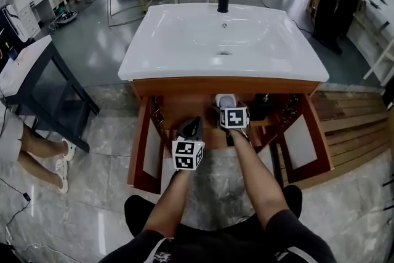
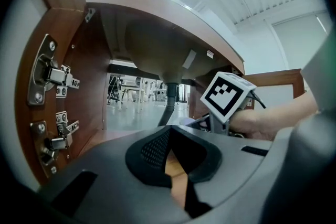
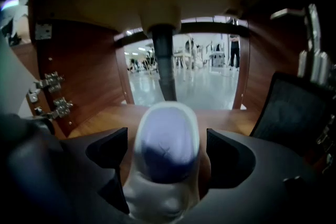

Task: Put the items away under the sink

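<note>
A white sink [image 1: 184, 40] tops a wooden cabinet [image 1: 225, 86] whose two doors stand open. My right gripper [image 1: 225, 105] reaches inside the cabinet, shut on a white bottle [image 1: 225, 99] with a bluish-purple end. In the right gripper view the bottle [image 3: 167, 139] fills the space between the jaws of the right gripper [image 3: 165, 148], above the wooden cabinet floor [image 3: 231, 118]. My left gripper [image 1: 191, 128] hovers at the cabinet's front left, lower than the right one. Seen from its own camera, the left gripper [image 2: 172, 168] is shut with nothing in it.
A grey drain pipe [image 3: 164, 63] hangs mid-cabinet. A black mesh item [image 3: 294, 107] stands at the cabinet's right side. Door hinges [image 2: 52, 76] line the left wall. Open doors [image 1: 143, 151] [image 1: 308, 141] flank the opening. A seated person's legs [image 1: 37, 154] lie at the left.
</note>
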{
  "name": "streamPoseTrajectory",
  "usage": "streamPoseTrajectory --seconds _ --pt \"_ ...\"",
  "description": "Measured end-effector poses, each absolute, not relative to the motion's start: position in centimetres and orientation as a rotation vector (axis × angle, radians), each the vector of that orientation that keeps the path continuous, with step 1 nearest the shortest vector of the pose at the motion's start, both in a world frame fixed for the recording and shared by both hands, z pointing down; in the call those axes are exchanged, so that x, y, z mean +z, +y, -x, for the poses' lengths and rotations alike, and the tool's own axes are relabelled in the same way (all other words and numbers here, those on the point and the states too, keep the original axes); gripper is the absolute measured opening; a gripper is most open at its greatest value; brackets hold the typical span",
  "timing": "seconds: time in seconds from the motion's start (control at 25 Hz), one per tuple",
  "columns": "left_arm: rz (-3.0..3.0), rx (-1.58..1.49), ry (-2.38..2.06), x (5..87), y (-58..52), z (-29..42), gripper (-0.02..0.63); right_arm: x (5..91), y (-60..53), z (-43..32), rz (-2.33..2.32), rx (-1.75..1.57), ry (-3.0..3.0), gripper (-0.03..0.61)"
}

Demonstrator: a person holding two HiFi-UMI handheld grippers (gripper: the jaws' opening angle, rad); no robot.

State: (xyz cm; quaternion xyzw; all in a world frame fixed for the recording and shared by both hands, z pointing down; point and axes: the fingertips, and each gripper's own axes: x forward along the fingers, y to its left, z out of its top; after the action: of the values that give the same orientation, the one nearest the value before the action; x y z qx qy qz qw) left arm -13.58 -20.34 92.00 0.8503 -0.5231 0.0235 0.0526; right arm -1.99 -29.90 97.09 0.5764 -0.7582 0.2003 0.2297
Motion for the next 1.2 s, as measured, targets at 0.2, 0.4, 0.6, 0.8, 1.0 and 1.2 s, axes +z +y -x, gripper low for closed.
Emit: streamPoseTrajectory --seconds 0.2,0.4,0.6,0.8,1.0,1.2 --pt "-2.573 0.011 -1.613 91.0 -19.5 14.1 0.0 88.9 -25.1 2.9 -1.66 0.238 -2.352 0.459" --pt "-2.583 -0.015 -1.62 89.4 -18.5 13.3 0.0 84.9 -20.4 2.3 -1.666 0.088 -2.438 0.457" --pt "-2.591 -0.042 -1.574 84.4 -16.1 12.2 0.0 80.0 -16.5 2.9 -1.613 -0.017 -2.492 0.447" --pt "-2.557 -0.004 -1.508 76.2 -13.0 10.9 0.0 72.3 -12.5 2.3 -1.64 0.012 -2.491 0.185" --pt "-2.51 0.027 -1.477 68.0 -10.8 11.1 0.0 64.6 -9.7 1.5 -1.645 0.102 -2.428 0.073" --pt "-2.501 0.042 -1.483 58.7 -9.5 11.2 0.0 56.0 -8.8 0.7 -1.68 0.186 -2.448 0.025"
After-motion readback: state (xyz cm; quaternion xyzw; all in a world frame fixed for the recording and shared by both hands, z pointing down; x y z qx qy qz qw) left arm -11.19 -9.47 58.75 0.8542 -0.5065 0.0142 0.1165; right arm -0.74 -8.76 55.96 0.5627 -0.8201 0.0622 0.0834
